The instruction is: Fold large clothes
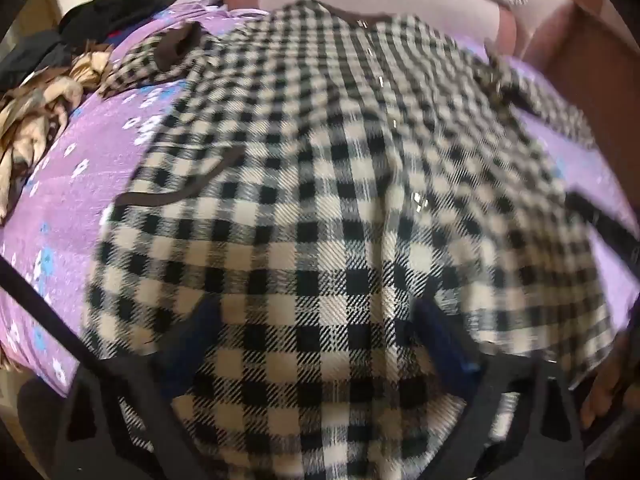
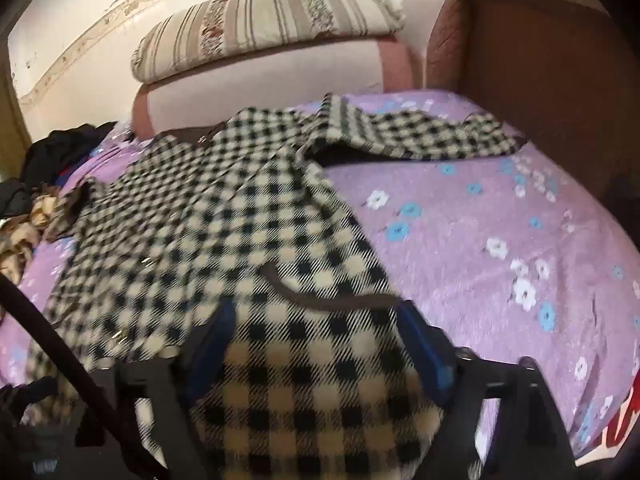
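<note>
A large black-and-cream checked coat [image 1: 320,184] with brown trim lies spread on the purple flowered bedsheet [image 1: 80,184]. In the left wrist view my left gripper [image 1: 316,320] has its blue fingers [image 1: 200,332] wide apart with the coat's hem between them. In the right wrist view the coat [image 2: 224,220] runs from the near edge to the far side, one sleeve [image 2: 420,136] stretched right. My right gripper [image 2: 316,332] also has its blue fingers [image 2: 420,344] apart with coat cloth draped between them. Whether either gripper pinches the cloth is hidden.
A heap of dark and tan clothes [image 1: 44,92] lies at the left of the bed, also in the right wrist view [image 2: 28,200]. A pink sofa back [image 2: 260,84] with a striped cushion [image 2: 260,24] stands behind. A brown armrest [image 2: 540,80] rises at right. Bare sheet [image 2: 500,240] lies right.
</note>
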The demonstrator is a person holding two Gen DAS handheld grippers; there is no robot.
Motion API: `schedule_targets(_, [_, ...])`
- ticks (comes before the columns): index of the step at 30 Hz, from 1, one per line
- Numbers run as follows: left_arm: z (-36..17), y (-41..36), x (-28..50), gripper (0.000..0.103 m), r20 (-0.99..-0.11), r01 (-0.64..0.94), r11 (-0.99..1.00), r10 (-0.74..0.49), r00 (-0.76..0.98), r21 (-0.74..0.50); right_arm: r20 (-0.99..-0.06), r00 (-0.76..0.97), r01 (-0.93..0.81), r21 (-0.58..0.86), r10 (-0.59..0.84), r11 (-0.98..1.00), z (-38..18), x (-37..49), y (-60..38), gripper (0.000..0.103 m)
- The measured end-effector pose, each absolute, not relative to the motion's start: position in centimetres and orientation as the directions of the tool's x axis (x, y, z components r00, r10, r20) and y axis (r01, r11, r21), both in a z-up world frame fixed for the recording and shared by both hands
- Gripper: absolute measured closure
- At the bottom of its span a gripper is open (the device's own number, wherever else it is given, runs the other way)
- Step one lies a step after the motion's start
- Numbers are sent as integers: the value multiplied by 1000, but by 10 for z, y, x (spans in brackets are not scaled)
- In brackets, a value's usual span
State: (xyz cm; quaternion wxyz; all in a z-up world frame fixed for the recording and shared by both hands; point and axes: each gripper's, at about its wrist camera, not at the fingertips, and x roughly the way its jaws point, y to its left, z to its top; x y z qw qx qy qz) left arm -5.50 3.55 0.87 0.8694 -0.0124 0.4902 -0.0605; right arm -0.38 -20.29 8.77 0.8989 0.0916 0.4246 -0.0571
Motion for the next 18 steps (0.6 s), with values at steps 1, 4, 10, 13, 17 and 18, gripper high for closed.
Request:
schedule_targets(1, [7,40,-43,12,-843,96,991,-127,523,-90,-776,631,163,152,16,975,94,-11,-203,25])
schedule_targets(4, [27,49,-27,12,-786,93,994,-103,610,-58,-766,633,107,225,108,969,107,-46,-196,25])
schedule_targets(10, [66,73,-26,12,-740,31,998,-65,669,-60,-788,607,77,186,102,979,131,21,-176,38])
schedule_targets(13, [85,70,-40,12,-726,12,997,-62,685,-74,-728,680,112,217,85,970,176,29,-178,38])
schedule_targets(17, [84,64,-64,12,-742,17,996,-74,667,-84,-712,702,88,89,2,992,191,-19,-169,26])
schedule_targets(18, [79,59,-70,12,-743,36,995,-92,662,-91,-723,690,97,57,-26,994,185,-32,-168,26])
